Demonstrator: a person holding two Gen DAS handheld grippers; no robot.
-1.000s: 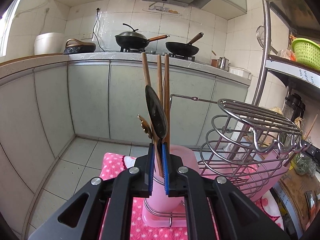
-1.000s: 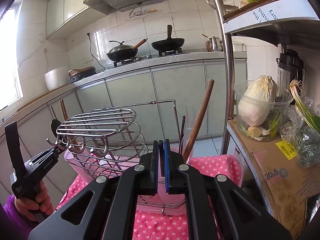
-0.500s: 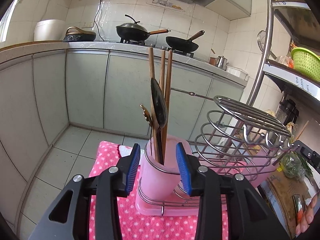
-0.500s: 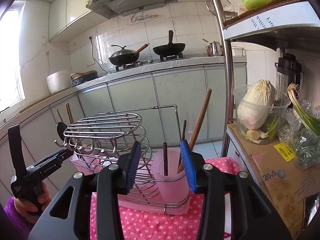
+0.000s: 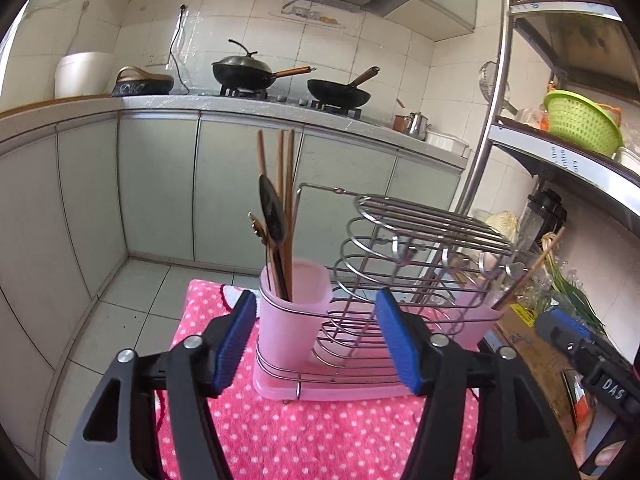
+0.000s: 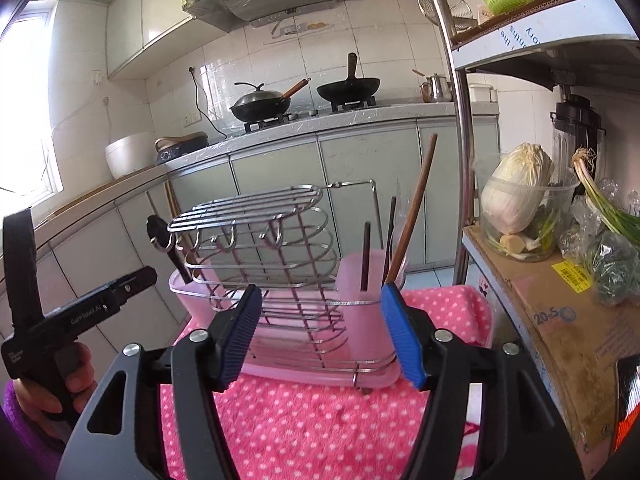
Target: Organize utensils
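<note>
A wire utensil rack point(image 5: 404, 256) on a pink tray point(image 5: 280, 390) has a pink cup at each end. In the left wrist view the near cup point(image 5: 294, 312) holds wooden chopsticks point(image 5: 282, 184), a dark spoon point(image 5: 272, 212) and a gold-handled utensil. My left gripper point(image 5: 316, 340) is open and empty, just short of that cup. In the right wrist view the other cup point(image 6: 366, 300) holds a long wooden handle point(image 6: 414, 208) and dark sticks point(image 6: 366, 256). My right gripper point(image 6: 320, 336) is open and empty in front of it.
The rack stands on a pink dotted towel point(image 5: 304, 432). A metal shelf post point(image 6: 460, 128), a cardboard box point(image 6: 560, 320) and a tub with cabbage point(image 6: 518, 200) are on the right. Green cabinets and a stove with woks point(image 5: 244, 72) are behind.
Both grippers have opened, letting go of utensils now standing in the cups, and have drawn back from the rack.
</note>
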